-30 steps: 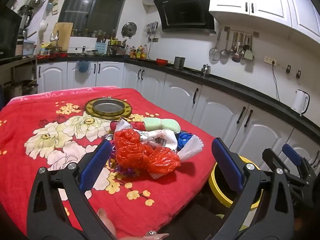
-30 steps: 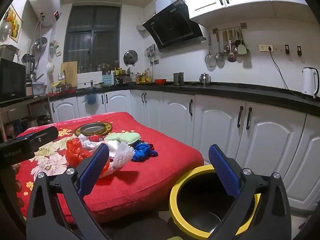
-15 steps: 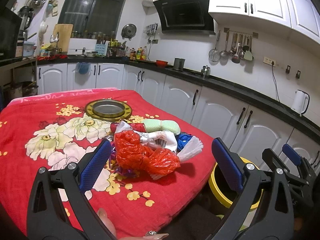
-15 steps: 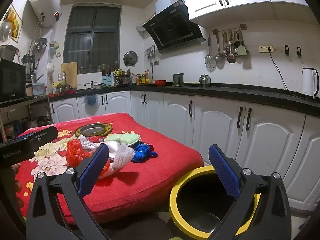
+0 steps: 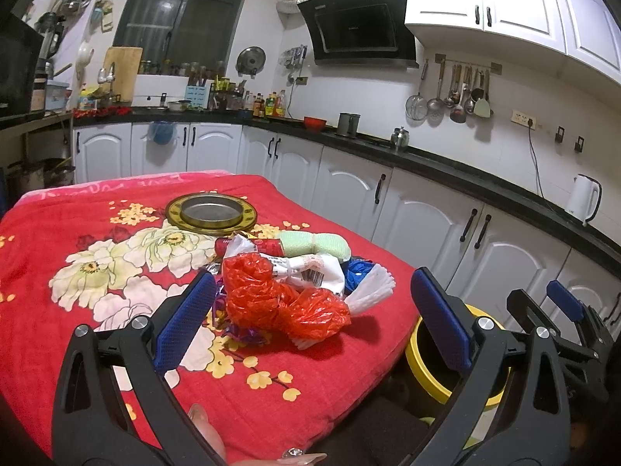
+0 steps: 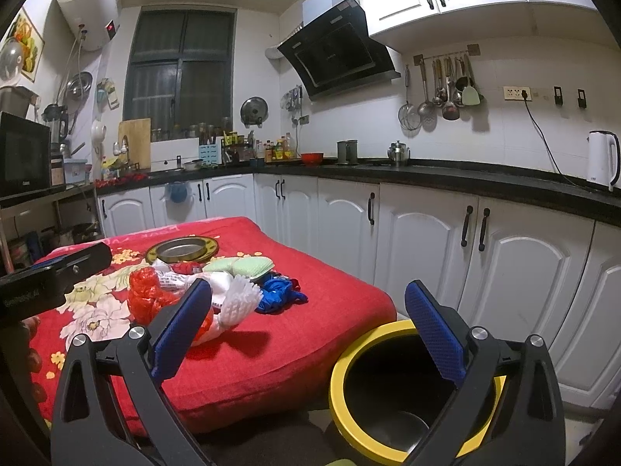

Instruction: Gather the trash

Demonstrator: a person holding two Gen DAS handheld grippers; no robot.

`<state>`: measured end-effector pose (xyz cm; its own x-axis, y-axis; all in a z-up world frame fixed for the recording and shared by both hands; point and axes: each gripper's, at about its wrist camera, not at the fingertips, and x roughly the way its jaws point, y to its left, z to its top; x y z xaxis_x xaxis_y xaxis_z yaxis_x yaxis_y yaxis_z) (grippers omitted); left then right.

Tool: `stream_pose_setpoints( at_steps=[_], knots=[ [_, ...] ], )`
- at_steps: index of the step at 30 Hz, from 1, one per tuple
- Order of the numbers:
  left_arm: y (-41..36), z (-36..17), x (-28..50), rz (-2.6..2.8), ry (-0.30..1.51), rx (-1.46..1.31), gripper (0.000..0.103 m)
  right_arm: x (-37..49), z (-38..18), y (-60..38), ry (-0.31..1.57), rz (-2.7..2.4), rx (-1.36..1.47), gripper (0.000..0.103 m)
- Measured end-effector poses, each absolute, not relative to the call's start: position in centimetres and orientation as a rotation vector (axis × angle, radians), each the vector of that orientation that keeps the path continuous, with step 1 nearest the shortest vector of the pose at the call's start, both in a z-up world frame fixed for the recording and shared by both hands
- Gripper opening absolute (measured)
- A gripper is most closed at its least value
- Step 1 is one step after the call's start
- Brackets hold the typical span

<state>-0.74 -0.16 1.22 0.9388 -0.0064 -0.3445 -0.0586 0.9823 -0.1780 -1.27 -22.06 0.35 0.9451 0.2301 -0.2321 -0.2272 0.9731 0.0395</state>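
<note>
A pile of trash lies on the red flowered cloth (image 5: pixel 77 233): a crumpled red plastic bag (image 5: pixel 279 299), a white wrapper with a barcode (image 5: pixel 310 270), a white foam net (image 5: pixel 370 287), a green sponge (image 5: pixel 314 242) and a blue bag (image 6: pixel 277 295). A yellow-rimmed bin (image 6: pixel 388 400) stands on the floor to the right of the table. My left gripper (image 5: pixel 310 326) is open, just short of the red bag. My right gripper (image 6: pixel 306 334) is open and empty, above the bin's left edge; it also shows in the left wrist view (image 5: pixel 562 306).
A round metal dish with a gold rim (image 5: pixel 211 213) sits farther back on the table. White cabinets (image 6: pixel 423 240) under a black counter run along the back and right. A white kettle (image 6: pixel 601 159) stands on the counter.
</note>
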Motion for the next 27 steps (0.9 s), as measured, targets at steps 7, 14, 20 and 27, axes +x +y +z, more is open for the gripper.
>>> stream_pose_setpoints(
  at_steps=[7,14,20,27],
  knots=[
    [-0.1,1.3,-0.8,0.027,0.350,-0.188,0.092,-1.3,0.4,-22.1,0.235,0.234,0.013,0.097],
    [-0.1,1.2,-0.8,0.027,0.350,-0.189,0.092,-1.2,0.3,-22.0,0.239,0.235,0.012,0.097],
    [1.0,0.9,-0.2,0.017,0.376,-0.230,0.092,-0.9,0.5,-21.4,0.269,0.288,-0.005,0.097],
    [3.5,0.9,0.4,0.071,0.374,-0.258,0.092,0.1,0.2,-18.9,0.287,0.381,-0.033,0.097]
  ],
)
